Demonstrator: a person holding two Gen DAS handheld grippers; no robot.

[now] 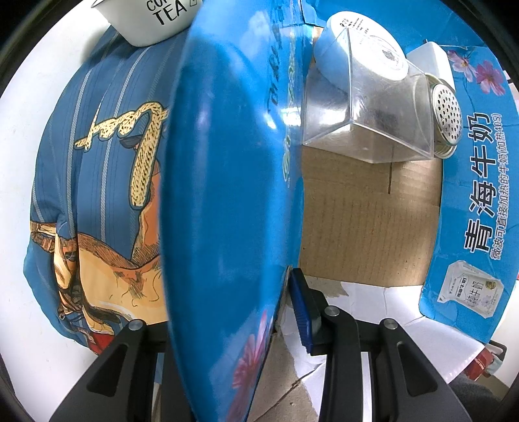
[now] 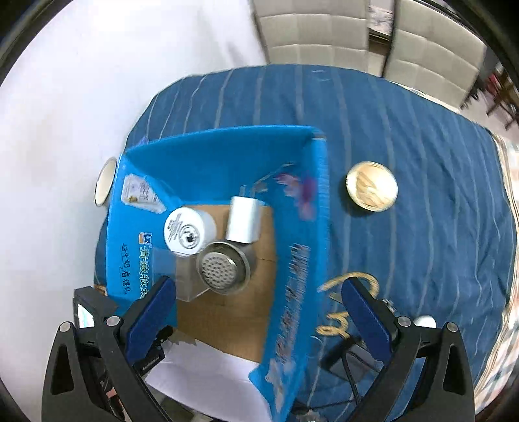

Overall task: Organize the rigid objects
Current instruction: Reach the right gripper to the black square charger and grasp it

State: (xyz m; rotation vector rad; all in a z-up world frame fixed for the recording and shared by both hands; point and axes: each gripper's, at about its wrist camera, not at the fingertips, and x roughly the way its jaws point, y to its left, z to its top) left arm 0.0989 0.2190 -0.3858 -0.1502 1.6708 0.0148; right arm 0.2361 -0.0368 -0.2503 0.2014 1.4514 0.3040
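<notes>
Two grippers worked over a blue cardboard box (image 2: pixel 223 155) that sat on a blue striped quilt (image 2: pixel 405 136). The left gripper (image 1: pixel 285 311) was clamped narrowly on the box's upright flap (image 1: pixel 227 194), pinching the cardboard between its blue pads (image 1: pixel 300 308). The right gripper (image 2: pixel 259 311) hung above the box with its jaws spread wide and nothing between them.

Four things lay together on the box's brown floor: a clear plastic cube (image 1: pixel 373 123), a white round container (image 2: pixel 188 232) touching it, a metal strainer (image 2: pixel 222 267) just beside both, and a white block (image 2: pixel 245 224) next to the strainer. Outside the box, a round gold tin (image 2: pixel 372 190) rested on the quilt, well apart from the wall. A white cup (image 1: pixel 152 19) printed with "TEA" stood just beside the box on the opposite side.
</notes>
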